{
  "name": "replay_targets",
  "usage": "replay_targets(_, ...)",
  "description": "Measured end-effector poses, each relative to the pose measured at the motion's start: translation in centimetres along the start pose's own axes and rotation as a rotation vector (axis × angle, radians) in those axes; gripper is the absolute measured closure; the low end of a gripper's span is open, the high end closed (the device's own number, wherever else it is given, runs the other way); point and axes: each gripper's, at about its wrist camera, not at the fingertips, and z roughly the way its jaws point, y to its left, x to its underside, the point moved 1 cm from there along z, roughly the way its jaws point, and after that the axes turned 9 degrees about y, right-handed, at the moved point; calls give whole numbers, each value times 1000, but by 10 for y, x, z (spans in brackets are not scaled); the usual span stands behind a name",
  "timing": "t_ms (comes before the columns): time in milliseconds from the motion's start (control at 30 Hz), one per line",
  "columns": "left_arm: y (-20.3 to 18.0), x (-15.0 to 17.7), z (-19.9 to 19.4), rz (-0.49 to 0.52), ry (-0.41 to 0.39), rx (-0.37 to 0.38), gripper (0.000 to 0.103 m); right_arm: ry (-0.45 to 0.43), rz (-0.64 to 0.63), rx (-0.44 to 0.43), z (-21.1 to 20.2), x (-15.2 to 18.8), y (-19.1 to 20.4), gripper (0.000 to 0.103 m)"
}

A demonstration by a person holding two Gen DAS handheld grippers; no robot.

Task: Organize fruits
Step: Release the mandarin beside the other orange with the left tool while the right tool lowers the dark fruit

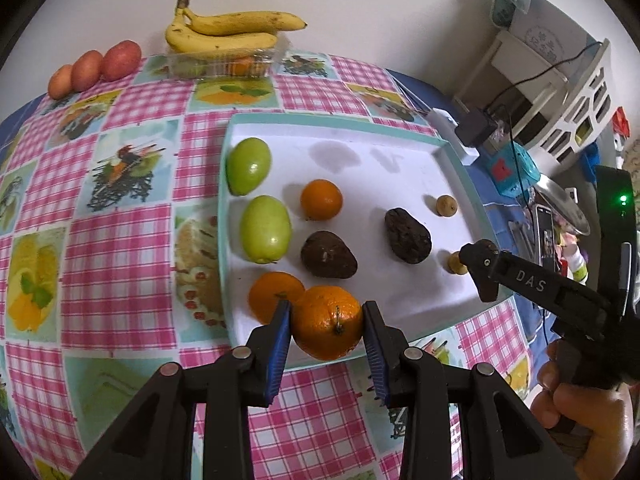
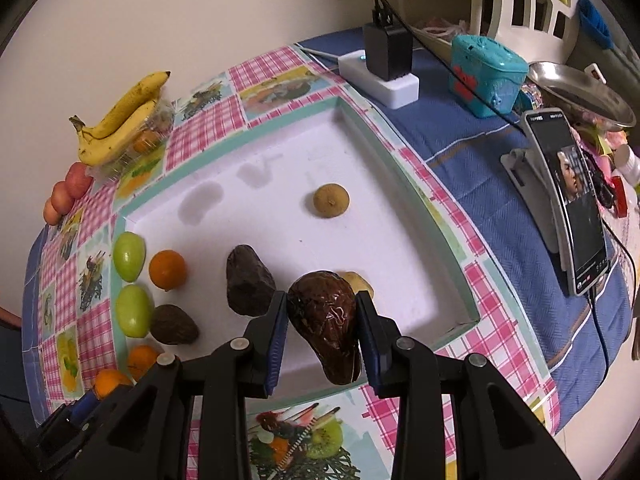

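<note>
Nearest item, left wrist view: left tool [image 1: 327, 330], blue pads clamped on one orange [image 1: 327, 327], low centre of frame, over the near rim of the tray [image 1: 460, 168]. A second orange [image 1: 272, 295] lay touching it at its left; a third orange [image 1: 321, 199] sat further up, mid-frame. The held fruit's place therefore appeared to lie up and left of the tool, beside its kin.

Nearest item, right wrist view: right tool [image 2: 322, 322], pads clamped on one dark brown avocado [image 2: 328, 326], long axis running from upper left to lower right of frame, narrow end toward the camera. Two further avocados lay left of it: one [image 2: 248, 284] just beside the left pad, one [image 2: 173, 325] further left, beside the green fruit. The right tool was the nearer to both.

Count, on the tray or over it:
- Oranges: three, one held.
- Avocados: three, one held.
- Green oval fruits: two [image 1: 248, 165] [image 1: 265, 228], stacked along the left rim.
- Small tan round fruits: two, one [image 2: 330, 200] upper centre, one [image 2: 362, 282] largely hidden behind the held avocado; kind uncertain, possibly longan.

Off the tray, on the checked surface [image 1: 120, 260], upper left:
- Bananas [image 1: 228, 30]: two, atop a clear plastic box [image 1: 224, 65].
- Reddish oval fruits [image 1: 94, 70]: three, in a row.
</note>
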Motion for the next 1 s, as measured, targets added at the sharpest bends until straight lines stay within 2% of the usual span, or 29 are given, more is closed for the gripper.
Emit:
replay_targets(467,-8,4,35,38,77,-29,66,92,32,17,31,3,-8,68)
replay_targets(867,-11,3,41,54,85,-30,65,99,36,18,33,2,-9,68)
replay_targets(1000,-8,2,39,40,92,-9,64,94,38,20,32,0,-9,68)
